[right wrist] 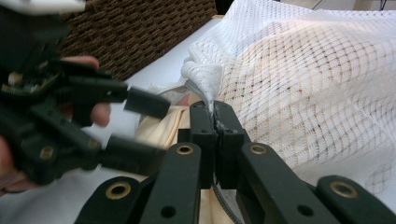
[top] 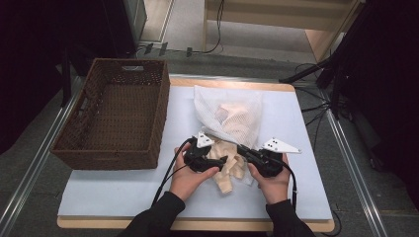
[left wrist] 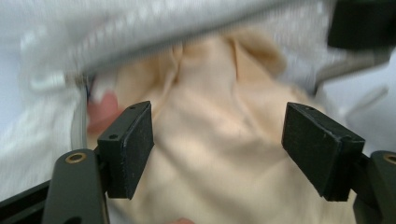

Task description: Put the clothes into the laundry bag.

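A white mesh laundry bag (top: 230, 116) is seen lying on the worktop (top: 296, 197) just to the right of the woven basket (top: 116, 116), with a cream garment (top: 228, 170) spilling out of its near opening toward the person. The right tongs (right wrist: 215, 122) are pressed together on a bunched edge of the mesh at the bag's mouth, which is held pinched and lifted a little. The left tongs (left wrist: 217, 149) are held wide apart directly over the cream cloth, 1 pad (left wrist: 130, 147) to each side of a soft fold, and no contact with the fabric can be made out yet. In the high view both tongs are placed at the near end of the bag, the left tongs (top: 223, 160) nearer the basket and the right tongs (top: 242, 148) on the far side from it. The step in hand is judged to be the drawing of the garment out of the bag while the mouth is kept open. For the next move, the left tongs would need to be lowered onto the fold and closed firmly on it, then pulled away from the bag, while the mesh edge is kept clamped so that the bag is not dragged along. The basket stands empty beside the bag and is probably meant to receive the garment.
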